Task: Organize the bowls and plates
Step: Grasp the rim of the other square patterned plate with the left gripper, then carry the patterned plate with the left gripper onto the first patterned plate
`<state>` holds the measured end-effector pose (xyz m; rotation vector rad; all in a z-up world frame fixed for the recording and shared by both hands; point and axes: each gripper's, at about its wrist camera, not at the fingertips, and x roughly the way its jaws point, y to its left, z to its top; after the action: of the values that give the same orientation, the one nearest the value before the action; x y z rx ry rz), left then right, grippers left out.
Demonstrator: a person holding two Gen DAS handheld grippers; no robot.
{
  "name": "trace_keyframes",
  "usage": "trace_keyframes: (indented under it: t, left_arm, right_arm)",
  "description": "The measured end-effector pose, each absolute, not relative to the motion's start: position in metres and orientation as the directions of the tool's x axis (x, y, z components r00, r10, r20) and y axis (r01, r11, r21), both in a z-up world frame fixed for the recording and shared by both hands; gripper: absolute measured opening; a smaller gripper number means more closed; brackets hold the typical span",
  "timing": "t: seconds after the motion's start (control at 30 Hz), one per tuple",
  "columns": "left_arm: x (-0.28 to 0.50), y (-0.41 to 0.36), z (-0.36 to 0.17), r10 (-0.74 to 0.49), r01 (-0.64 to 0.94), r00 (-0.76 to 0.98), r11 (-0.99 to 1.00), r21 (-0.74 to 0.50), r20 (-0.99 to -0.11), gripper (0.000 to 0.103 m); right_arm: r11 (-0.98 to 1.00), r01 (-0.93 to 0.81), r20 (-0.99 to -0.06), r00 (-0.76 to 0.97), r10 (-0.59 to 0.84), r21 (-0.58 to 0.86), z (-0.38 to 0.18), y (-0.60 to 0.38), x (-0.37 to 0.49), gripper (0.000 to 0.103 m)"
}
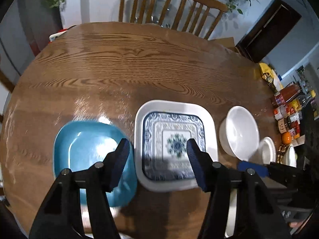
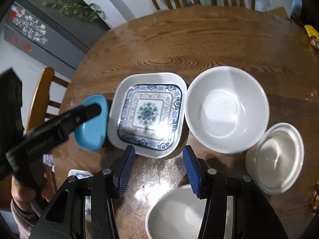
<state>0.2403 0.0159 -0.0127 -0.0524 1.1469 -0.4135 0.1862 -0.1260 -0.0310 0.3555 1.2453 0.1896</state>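
Observation:
A teal square plate (image 1: 87, 145) lies on the wooden table (image 1: 127, 63), left of a white square plate (image 1: 175, 105) that carries a blue-patterned square plate (image 1: 173, 131). My left gripper (image 1: 158, 153) hovers open above the seam between the teal and white plates, nothing in it. In the right wrist view it (image 2: 89, 111) reaches over the teal plate (image 2: 93, 133). My right gripper (image 2: 158, 153) stands open and empty over bare table just in front of the white plate (image 2: 121, 99). A large white bowl (image 2: 225, 109), a smaller white bowl (image 2: 277, 157) and a third white bowl (image 2: 175, 215) sit to the right and front.
Two wooden chairs (image 1: 169, 4) stand behind the table, another (image 2: 41, 91) at its left. Jars, bottles and an orange (image 1: 287, 137) crowd a surface at the right. A second patterned plate (image 2: 79, 174) peeks out at the near left. A hand (image 2: 24, 191) holds the left gripper.

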Motion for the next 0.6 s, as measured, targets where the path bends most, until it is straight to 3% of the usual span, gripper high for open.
trace_keyframes:
  t: [0.2, 0.27, 0.37, 0.6]
  left_arm:
    - [0.269, -0.005, -0.035, -0.279, 0.336, 0.329, 0.928, -0.164, -0.902, 0.035]
    - [0.275, -0.006, -0.039, -0.277, 0.35, 0.319, 0.923, -0.159, -0.906, 0.033]
    - [0.285, -0.012, -0.048, -0.265, 0.368, 0.301, 0.918, -0.145, -0.916, 0.033]
    - [0.295, -0.013, -0.059, -0.262, 0.376, 0.265, 0.914, -0.151, -0.928, 0.019]
  right_arm:
    - [0.938, 0.067, -0.904, 0.297, 0.307, 0.341, -0.048, -0.117, 0.2, 0.047]
    - [0.946, 0.081, -0.916, 0.29, 0.278, 0.313, -0.053, -0.114, 0.203, 0.042]
    - [0.958, 0.108, -0.932, 0.283, 0.227, 0.266, -0.06, -0.112, 0.206, 0.041]
    - [0.96, 0.141, -0.947, 0.248, 0.202, 0.242, -0.078, -0.112, 0.215, 0.041]
